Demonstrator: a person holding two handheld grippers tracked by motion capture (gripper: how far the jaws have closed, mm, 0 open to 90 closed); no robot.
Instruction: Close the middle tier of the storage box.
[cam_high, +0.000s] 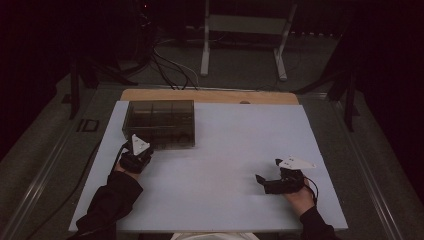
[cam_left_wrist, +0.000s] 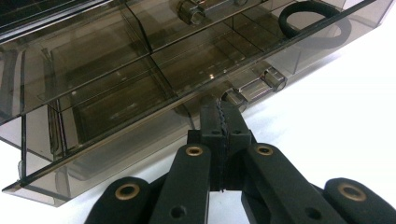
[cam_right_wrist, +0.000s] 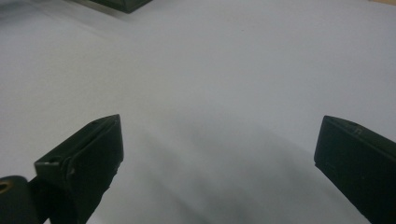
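The smoky clear box (cam_high: 158, 124) sits upper left on the white board (cam_high: 225, 195). The left gripper (cam_left_wrist: 223, 109) has its jaws pressed together at the box's front latch (cam_left_wrist: 254, 84). The right gripper (cam_high: 265, 181), lower right, stands wide apart over bare board.

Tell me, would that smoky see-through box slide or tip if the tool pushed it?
Probably slide: the box sits low and wide on the smooth white table. It looks like rigid, thin-walled plastic, so likely light. The black ring inside might shift.
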